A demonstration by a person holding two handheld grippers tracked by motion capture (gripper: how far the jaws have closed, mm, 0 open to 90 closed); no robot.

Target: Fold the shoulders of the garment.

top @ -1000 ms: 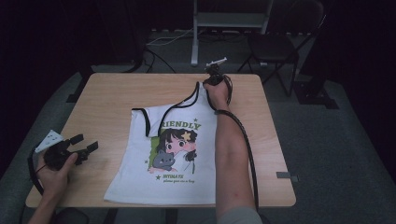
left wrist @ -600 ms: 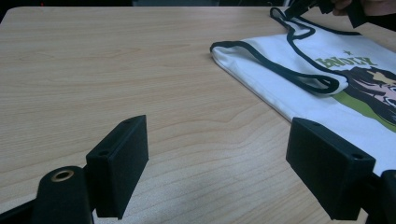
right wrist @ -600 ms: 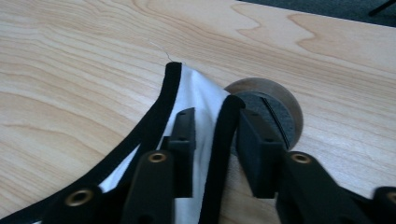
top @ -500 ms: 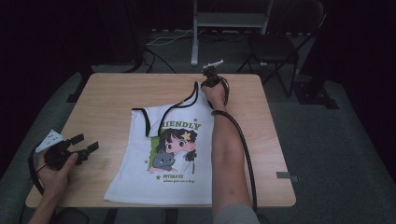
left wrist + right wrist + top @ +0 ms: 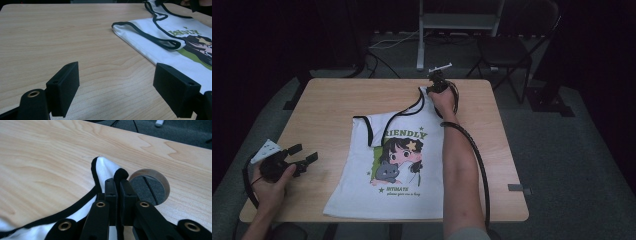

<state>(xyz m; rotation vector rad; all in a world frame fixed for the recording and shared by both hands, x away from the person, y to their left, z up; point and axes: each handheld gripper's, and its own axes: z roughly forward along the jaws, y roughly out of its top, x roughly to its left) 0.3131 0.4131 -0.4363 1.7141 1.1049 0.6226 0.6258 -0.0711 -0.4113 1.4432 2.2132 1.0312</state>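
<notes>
A white T-shirt (image 5: 392, 165) with black trim and a cartoon print lies on the wooden table (image 5: 332, 100); its near sleeve is folded inward. My right gripper (image 5: 435, 84) is at the table's far edge, shut on the shirt's black-trimmed shoulder strap (image 5: 105, 171), which it has pulled out toward the back. In the right gripper view the jaws are closed on the black-edged cloth. My left gripper (image 5: 302, 154) rests open at the table's near left, apart from the shirt. Its black pads (image 5: 65, 87) stand wide apart, with the shirt's folded sleeve (image 5: 150, 37) ahead to the right.
A round cable grommet (image 5: 150, 186) sits in the tabletop just beside the right gripper. A metal stand (image 5: 457, 20) and a black chair (image 5: 517, 45) are on the floor behind the table. Bare wood lies left of the shirt.
My right gripper has drawn the shirt's strap a little farther toward the table's back edge. The left gripper has stayed put.
</notes>
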